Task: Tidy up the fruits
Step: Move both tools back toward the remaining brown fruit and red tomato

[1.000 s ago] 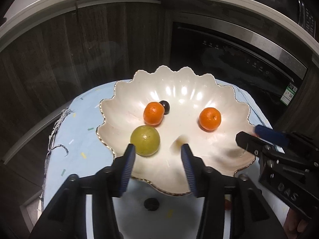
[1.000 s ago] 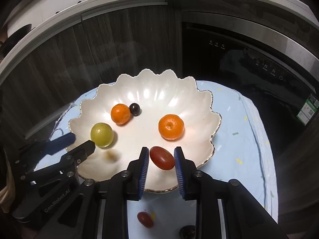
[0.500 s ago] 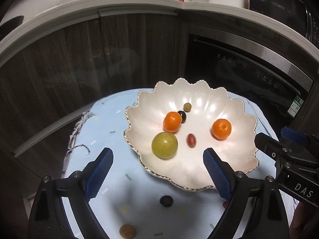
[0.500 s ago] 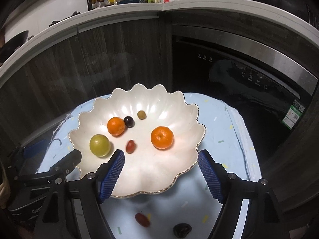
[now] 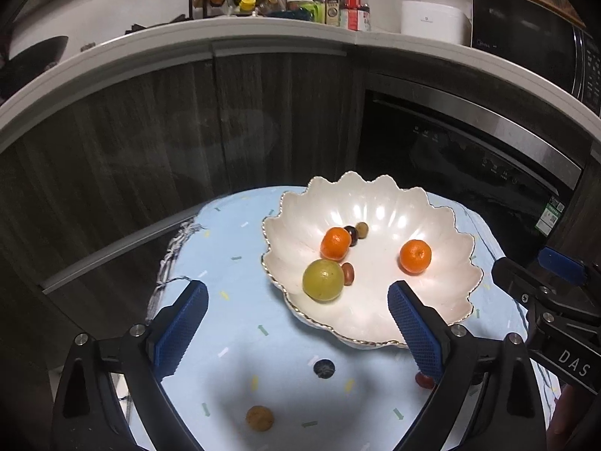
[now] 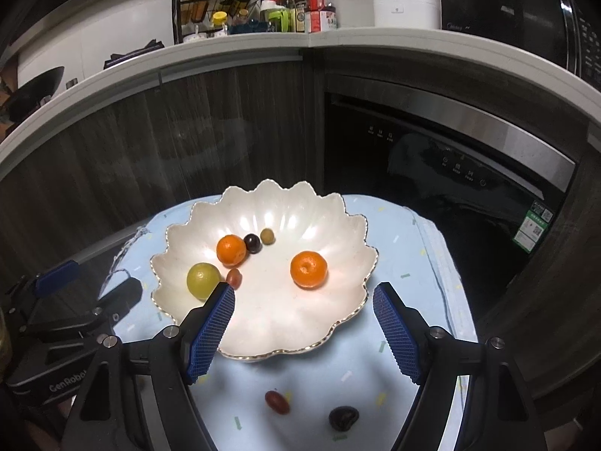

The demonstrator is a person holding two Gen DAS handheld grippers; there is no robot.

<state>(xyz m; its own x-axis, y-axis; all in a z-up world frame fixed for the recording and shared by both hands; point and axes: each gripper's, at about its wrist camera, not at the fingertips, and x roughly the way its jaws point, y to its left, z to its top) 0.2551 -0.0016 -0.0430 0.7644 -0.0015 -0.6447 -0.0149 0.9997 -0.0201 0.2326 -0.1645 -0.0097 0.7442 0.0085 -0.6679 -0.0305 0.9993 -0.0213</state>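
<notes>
A: Where do the two tools sit?

B: Both tilt downward over the pale blue speckled cloth point(image 5: 240, 338) toward the white scalloped shell-shaped bowl with a gold rim point(image 6: 330, 323). The left gripper point(image 5: 296, 329) has just been opening; its blue ribbed pads stand very wide with nothing between them. It is just beside the bowl's near-left edge.

A: And the other one?

B: The right gripper point(image 6: 303, 329) opened moments ago and its jaws now stand apart, empty, framing the bowl's near rim.

A: The fruit?

B: Six pieces lie in the bowl: a yellow-green round fruit point(image 6: 203, 280), a small oblong red grape point(image 6: 234, 277) touching it, an orange tangerine point(image 6: 231, 250) behind them, a dark purple grape point(image 6: 252, 243) beside that, a small olive-green grape point(image 6: 267, 235), and a second tangerine point(image 6: 308, 269) well apart on the right.

A: Anything outside?

B: On the cloth, near the camera: a red grape point(image 6: 277, 401), a wrinkled dark fruit point(image 6: 343, 418), a dark round grape point(image 5: 323, 368) and a brown round fruit point(image 5: 259, 418).
</notes>
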